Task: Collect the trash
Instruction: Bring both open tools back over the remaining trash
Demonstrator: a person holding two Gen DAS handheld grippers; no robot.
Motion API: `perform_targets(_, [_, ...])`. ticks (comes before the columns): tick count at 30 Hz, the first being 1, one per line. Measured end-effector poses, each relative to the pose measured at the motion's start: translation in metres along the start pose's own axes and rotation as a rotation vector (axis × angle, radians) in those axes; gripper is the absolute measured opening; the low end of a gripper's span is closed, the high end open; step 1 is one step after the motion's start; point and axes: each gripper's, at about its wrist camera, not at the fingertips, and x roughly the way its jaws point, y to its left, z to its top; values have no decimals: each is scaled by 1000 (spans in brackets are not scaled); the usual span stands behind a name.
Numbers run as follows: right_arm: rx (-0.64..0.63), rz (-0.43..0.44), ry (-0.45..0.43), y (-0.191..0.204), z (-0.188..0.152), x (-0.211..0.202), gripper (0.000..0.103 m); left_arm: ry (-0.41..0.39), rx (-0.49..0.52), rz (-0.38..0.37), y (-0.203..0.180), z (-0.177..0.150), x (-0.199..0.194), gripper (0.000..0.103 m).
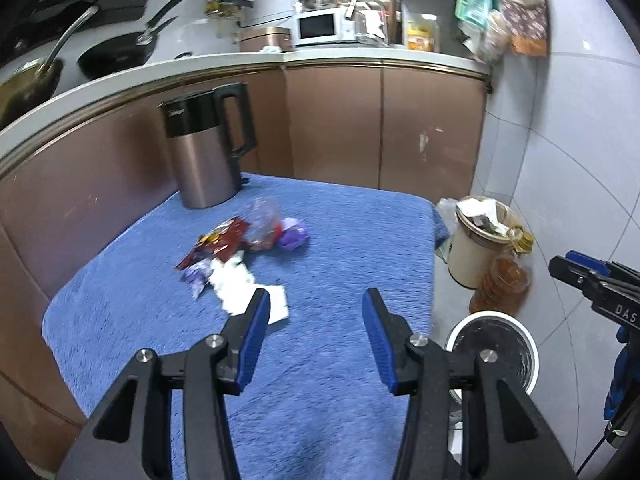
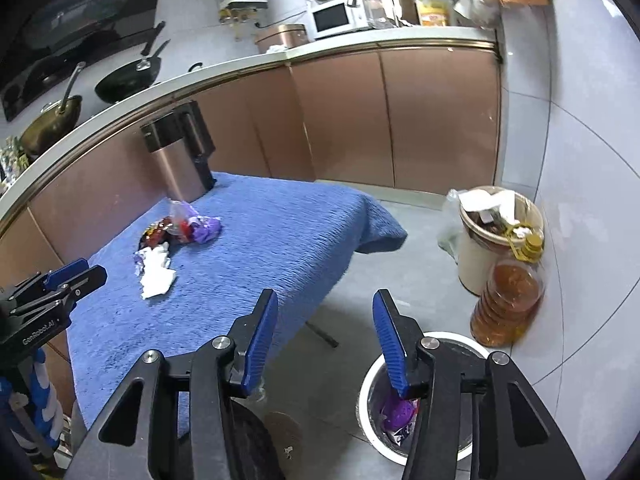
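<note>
- While both tools hang w/ nothing in them, the left gripper (image 1: pixel 316 310) is spread wide over the blue towel (image 1: pixel 340 240), jaws apart, just short of the trash.
- Trash pile sits at approx 11 o'clock from the left gripper: white tissue (image 1: pixel 236 288) nearest, touching a red wrapper (image 1: pixel 218 242) behind it; clear plastic bag (image 1: pixel 262 220) and purple wrapper (image 1: pixel 294 234) further back, at 12.
- Right gripper (image 2: pixel 325 316) also spread wide, held over the floor and the white bin (image 2: pixel 366 396) at its 5 o'clock; jaws apart.
- Inside the bin, a purple scrap (image 2: pixel 396 414) lies at the bottom w/ other bits; the rest is hidden by the finger.
- In the right wrist view the trash pile is at 10 o'clock, well apart from that gripper.
- Kettle (image 1: pixel 208 148) stands upright at the towel's far edge, behind the pile.
- Oil bottle (image 2: pixel 508 300) stands just beside the bin at 1 o'clock; beige bin (image 2: pixel 480 256) full of paper right behind it.
</note>
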Motion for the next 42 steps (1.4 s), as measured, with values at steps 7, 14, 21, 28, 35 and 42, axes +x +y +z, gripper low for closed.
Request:
perform_targets(7, [-66, 16, -9, 32, 9, -4, 52, -7, -78, 44, 49, -13, -13, 46])
perform_targets(14, [-118, 35, -25, 65, 17, -11, 54, 10, -220, 93, 120, -39, -23, 46])
perform_targets(21, [-178, 76, -11, 108, 29, -1, 54, 7, -309, 156, 190, -64, -33, 46])
perform_targets(28, [-255, 126, 11, 155, 41, 24, 55, 24, -374, 159, 232, -73, -22, 46])
perform_targets(35, [-305, 148, 75, 187, 44, 63, 55, 67, -380, 89, 247, -72, 9, 46])
perform_targets(42, [-308, 192, 171, 206, 40, 119, 55, 131, -329, -40, 229, -60, 53, 46])
